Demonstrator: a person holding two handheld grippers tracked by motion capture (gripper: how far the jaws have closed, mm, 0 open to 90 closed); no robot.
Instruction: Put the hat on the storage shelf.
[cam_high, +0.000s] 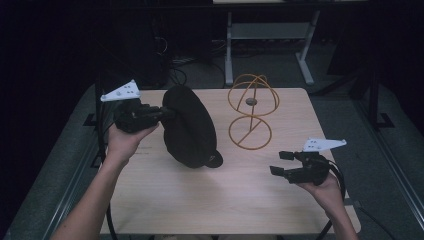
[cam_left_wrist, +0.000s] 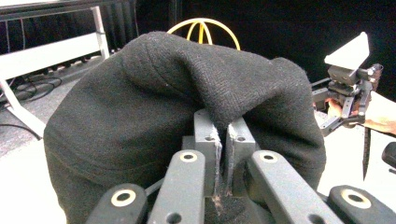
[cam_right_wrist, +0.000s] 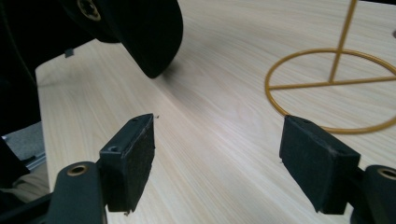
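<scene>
The left gripper pinches only a fold of the black cap, at nine o'clock of the wire stand; that fold could slip (probably). The right gripper hangs open, empty.

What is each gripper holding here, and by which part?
The left gripper is shut on a pinched fold of the black cap's wool crown. The right gripper holds nothing; its jaws stand open above the table.

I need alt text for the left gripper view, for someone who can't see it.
The left gripper pinches a fold of a black cap between its shut jaws, the cap covering most of the frame. A yellow wire stand peeks over it, and the right gripper sits off to the right.
</scene>
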